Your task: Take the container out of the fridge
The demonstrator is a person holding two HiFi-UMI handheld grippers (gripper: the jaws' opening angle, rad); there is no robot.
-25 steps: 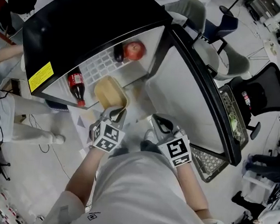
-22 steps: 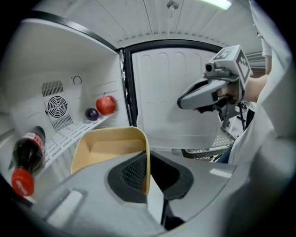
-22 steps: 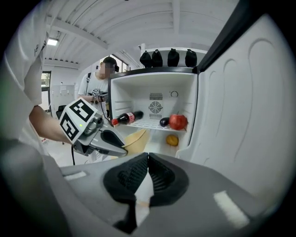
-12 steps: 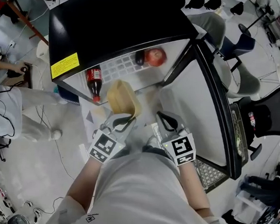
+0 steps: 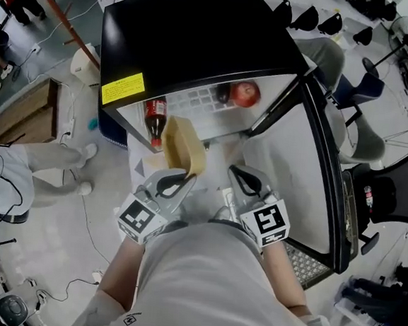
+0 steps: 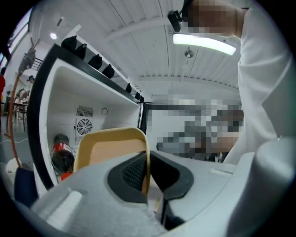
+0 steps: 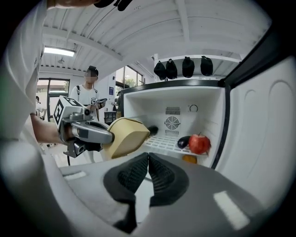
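1. The tan plastic container is outside the fridge, held in the air just in front of the open compartment and tipped on its edge.
2. The left claw is closed on the container's rim. In the left gripper view the thin wall runs between the two black pads, pinched on both sides.
3. In the right gripper view the container's rounded underside faces the camera, and the left claw holds it from the left.
4. The right claw is beside the left one, nearer the door, and apart from the container. Its ribbed pads are pressed together with nothing between them.
5. A cola bottle with a red label lies at the left of the compartment, near the container but not touching it.
6. On the white wire shelf, towards the right wall, a red apple sits just beside a dark eggplant. Something orange shows beneath them, too little of it to name.
7. A round fan grille is set in the back wall.
8. The fridge door stands wide open on the right, and a yellow label is stuck to the black top edge.
9. A person stands in the background, left of the fridge.
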